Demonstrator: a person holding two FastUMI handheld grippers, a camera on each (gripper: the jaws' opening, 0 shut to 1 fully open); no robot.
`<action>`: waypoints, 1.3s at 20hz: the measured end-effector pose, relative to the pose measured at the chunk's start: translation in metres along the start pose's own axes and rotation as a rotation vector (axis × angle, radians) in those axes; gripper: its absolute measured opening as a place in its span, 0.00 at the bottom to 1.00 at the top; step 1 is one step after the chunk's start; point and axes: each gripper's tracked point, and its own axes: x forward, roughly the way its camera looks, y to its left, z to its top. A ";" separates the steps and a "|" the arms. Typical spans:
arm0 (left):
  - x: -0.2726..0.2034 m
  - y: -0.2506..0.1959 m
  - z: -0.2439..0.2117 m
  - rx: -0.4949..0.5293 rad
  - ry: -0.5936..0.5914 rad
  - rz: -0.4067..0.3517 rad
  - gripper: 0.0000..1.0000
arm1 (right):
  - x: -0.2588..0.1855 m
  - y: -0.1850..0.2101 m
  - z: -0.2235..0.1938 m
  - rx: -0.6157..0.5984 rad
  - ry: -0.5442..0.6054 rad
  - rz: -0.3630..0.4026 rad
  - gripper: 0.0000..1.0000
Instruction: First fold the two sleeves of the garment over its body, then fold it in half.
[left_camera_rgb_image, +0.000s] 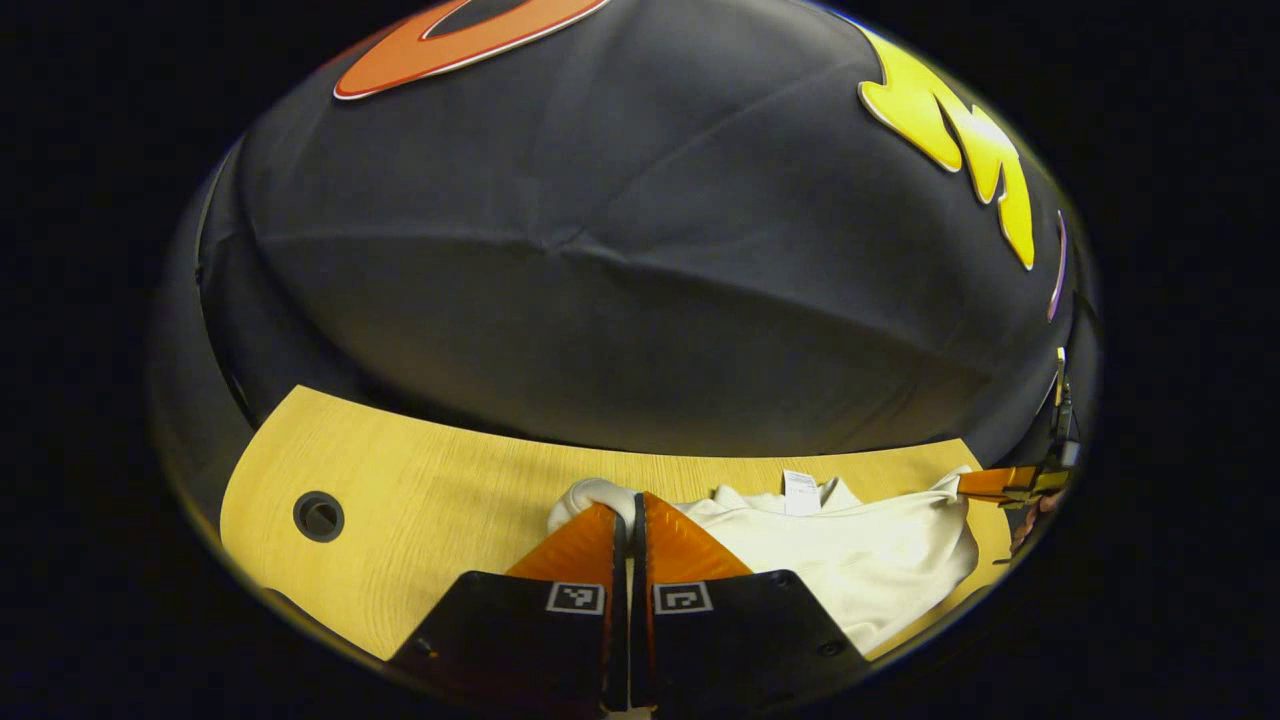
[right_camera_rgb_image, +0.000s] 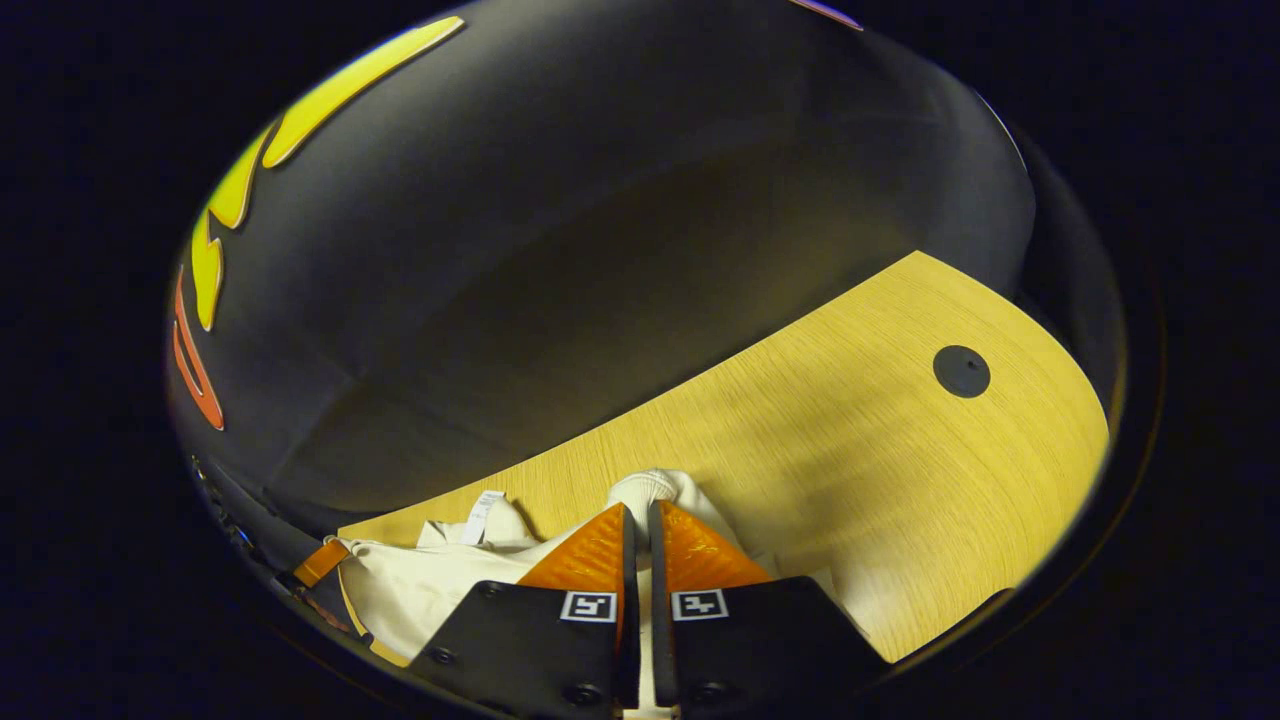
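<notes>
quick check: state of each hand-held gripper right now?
Left hand-held gripper: closed on the white garment.
Right hand-held gripper: closed on the same garment.

Garment: lower part cut off by view edge | label: print too small | cloth between closed fingers: hidden.

One white garment, one wooden table with perhaps two round holes, two grippers
</notes>
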 end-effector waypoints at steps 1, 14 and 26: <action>-0.005 0.000 0.002 0.008 -0.012 0.012 0.00 | -0.003 -0.001 0.005 -0.015 -0.020 -0.012 0.07; -0.172 -0.017 0.090 0.114 -0.286 0.141 0.99 | -0.156 0.043 0.024 -0.283 -0.298 0.016 0.84; -0.429 -0.123 0.117 0.211 -0.608 0.126 0.98 | -0.457 0.126 0.009 -0.453 -0.719 0.160 0.92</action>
